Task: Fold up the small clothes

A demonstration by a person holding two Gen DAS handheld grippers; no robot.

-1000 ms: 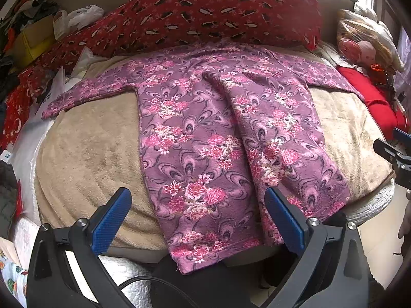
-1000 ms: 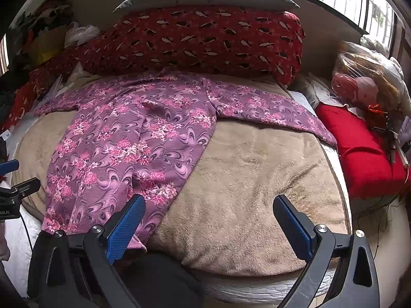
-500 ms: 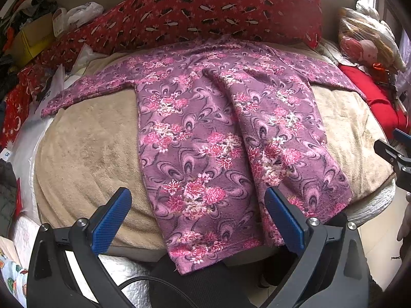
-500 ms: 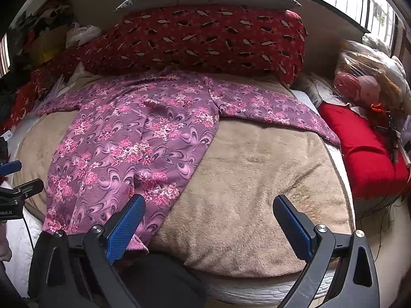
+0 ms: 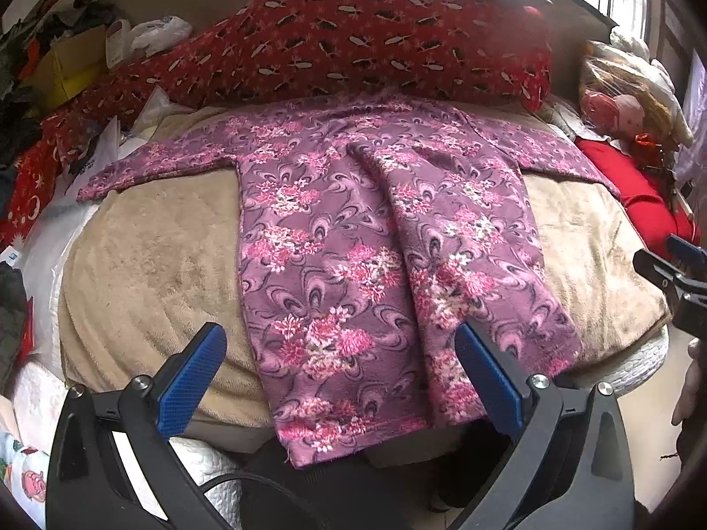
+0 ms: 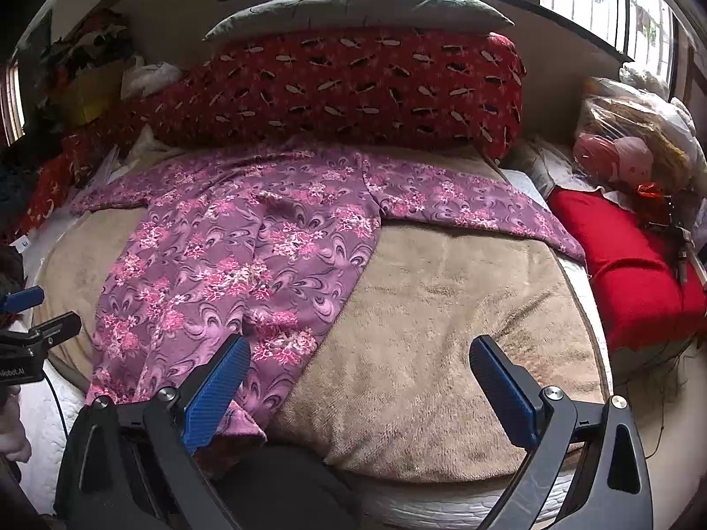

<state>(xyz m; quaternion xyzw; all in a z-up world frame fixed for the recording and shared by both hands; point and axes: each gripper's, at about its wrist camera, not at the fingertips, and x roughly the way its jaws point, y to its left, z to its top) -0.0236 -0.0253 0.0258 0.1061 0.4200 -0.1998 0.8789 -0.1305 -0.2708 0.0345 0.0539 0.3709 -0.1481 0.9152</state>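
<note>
Across the tan plush blanket (image 5: 150, 265) that covers the bed lies a purple floral garment (image 5: 353, 256), spread flat with its long sleeves stretched out to both sides near the far end and its hem hanging a little over the near edge of the mattress. A lengthwise crease runs down the middle of its body in the left wrist view. Behind it, touching or just beside its collar end (the exact contact is hard to tell), rests a long red patterned bolster (image 5: 375, 44), and on top of that a grey pillow (image 6: 358, 11). To the right of the bed sits a red cushion (image 6: 636, 274), with a plastic-wrapped doll (image 6: 627, 154) behind it. The left gripper (image 5: 340, 375) hovers at the near edge of the bed over the hem, its blue-padded fingers (image 5: 192, 380) spread wide apart and holding nothing; the hem shows between them. The right gripper (image 6: 358, 391) hovers further to the right, likewise with its jaws wide apart and empty, its left pad over the garment's lower corner and its right pad over bare blanket. Each gripper shows at the edge of the other's view, near but apart. At the far left, clutter of bags and boxes is piled beside the bed.
</note>
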